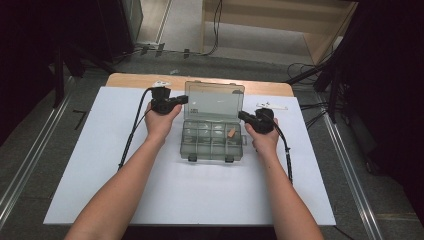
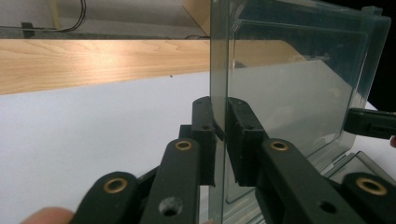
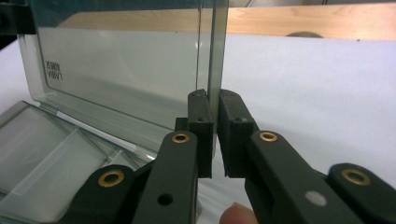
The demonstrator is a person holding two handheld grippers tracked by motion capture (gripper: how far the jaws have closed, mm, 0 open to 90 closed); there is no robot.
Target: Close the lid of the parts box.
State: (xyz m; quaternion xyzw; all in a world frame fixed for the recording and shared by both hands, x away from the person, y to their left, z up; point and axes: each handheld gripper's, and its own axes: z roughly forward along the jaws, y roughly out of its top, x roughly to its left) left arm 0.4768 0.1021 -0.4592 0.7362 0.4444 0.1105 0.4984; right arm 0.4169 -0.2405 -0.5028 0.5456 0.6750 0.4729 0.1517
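Observation:
A smoky clear compartment box (image 1: 212, 145) lies on the white sheet with its lid (image 1: 214, 100) standing upright. A small tan piece (image 1: 231, 133) rests in one right-hand compartment. My left gripper (image 1: 185, 99) is shut on the lid's left edge; in the left gripper view its jaws (image 2: 220, 109) pinch the lid (image 2: 299, 93) edge-on. On the opposite side, my right gripper (image 1: 241, 116) is shut on the lid's right edge, and the right gripper view shows its pads (image 3: 212, 100) pressed on the lid (image 3: 121, 70). The right gripper's tip (image 2: 371, 123) also shows beyond the lid in the left gripper view.
The white sheet (image 1: 200, 195) covers most of the wooden table (image 1: 140, 80). Small white items lie at the back left (image 1: 160, 84) and back right (image 1: 272, 106). Cables trail from both grippers along the forearms. Dark stands and floor cables surround the table.

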